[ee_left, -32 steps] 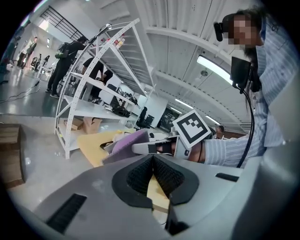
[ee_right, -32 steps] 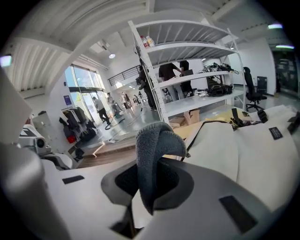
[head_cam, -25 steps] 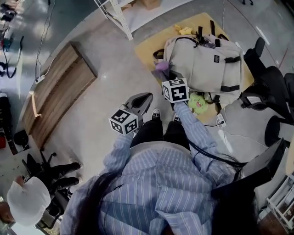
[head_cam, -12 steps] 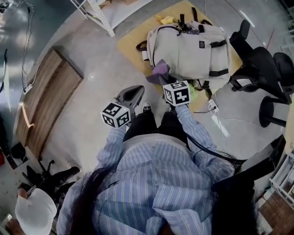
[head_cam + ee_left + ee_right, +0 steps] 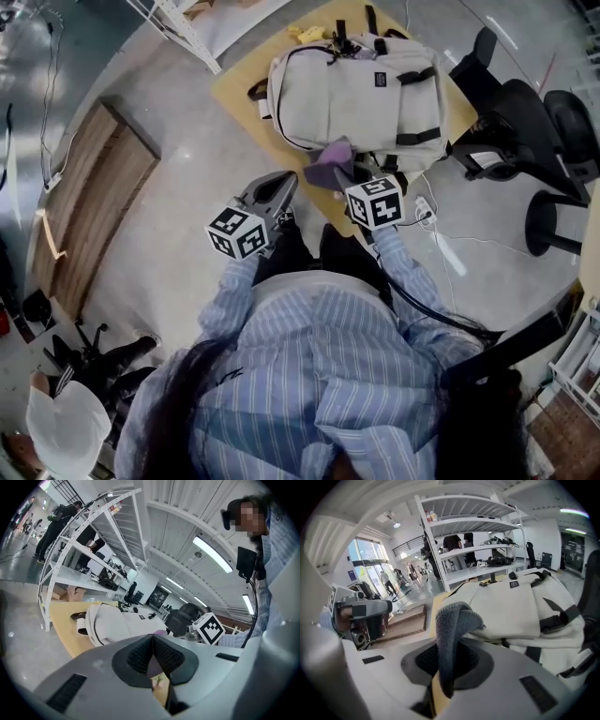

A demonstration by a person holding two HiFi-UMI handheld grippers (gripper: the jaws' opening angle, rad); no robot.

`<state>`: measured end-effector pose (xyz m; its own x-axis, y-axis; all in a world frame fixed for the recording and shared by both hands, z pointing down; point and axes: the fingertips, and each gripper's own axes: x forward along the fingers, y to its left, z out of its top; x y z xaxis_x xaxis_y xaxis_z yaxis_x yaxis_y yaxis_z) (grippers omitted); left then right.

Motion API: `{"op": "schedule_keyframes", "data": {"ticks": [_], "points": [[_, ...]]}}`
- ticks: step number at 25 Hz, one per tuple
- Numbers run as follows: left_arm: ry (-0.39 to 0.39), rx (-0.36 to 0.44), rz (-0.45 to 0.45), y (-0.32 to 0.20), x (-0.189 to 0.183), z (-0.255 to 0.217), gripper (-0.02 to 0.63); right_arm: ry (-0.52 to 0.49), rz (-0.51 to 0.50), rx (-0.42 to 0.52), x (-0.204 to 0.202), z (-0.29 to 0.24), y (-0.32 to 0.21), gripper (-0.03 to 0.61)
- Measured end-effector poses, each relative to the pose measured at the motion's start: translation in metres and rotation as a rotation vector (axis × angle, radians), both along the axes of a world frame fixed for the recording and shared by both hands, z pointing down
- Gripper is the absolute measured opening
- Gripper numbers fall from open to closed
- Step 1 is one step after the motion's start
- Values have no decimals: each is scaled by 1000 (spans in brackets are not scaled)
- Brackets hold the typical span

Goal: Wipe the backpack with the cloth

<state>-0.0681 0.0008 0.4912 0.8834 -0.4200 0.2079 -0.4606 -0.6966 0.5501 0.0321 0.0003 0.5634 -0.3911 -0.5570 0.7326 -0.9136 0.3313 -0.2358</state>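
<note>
A cream backpack (image 5: pixel 349 86) with black straps lies flat on a low tan table (image 5: pixel 230 91). It also fills the right gripper view as a pale bag (image 5: pixel 520 606) and shows further off as the backpack (image 5: pixel 117 623) in the left gripper view. My right gripper (image 5: pixel 335 169) is shut on a purple-grey cloth (image 5: pixel 330 161), which hangs folded over the bag's near edge; the cloth (image 5: pixel 452 634) stands pinched between the jaws. My left gripper (image 5: pixel 278 186) hovers left of the cloth, over the floor, jaws shut and empty.
Black office chairs (image 5: pixel 525 122) stand right of the table. A yellow object (image 5: pixel 306 35) lies at the table's far end. A wooden board (image 5: pixel 89 202) lies on the floor at left. White shelving (image 5: pixel 183 33) stands beyond. A cable (image 5: pixel 450 248) runs across the floor.
The right gripper has carried the cloth forward to the backpack's near edge. The view has shifted, so the table sits higher and nearer centre. The left gripper stayed shut.
</note>
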Motion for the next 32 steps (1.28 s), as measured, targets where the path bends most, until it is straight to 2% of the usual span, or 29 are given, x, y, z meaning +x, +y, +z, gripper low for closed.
{"op": "schedule_keyframes", "data": {"ticks": [13,26,32], "points": [[-17,26,75,34,108,-8,5,-3,-12,19,112,-12,45,41],[-26,39,121,50,181,-5,5,61,112,26,246,-13,65,41],[-39,47,133,52,193,-8,5,100,167,31,299,-16,65,41]]}}
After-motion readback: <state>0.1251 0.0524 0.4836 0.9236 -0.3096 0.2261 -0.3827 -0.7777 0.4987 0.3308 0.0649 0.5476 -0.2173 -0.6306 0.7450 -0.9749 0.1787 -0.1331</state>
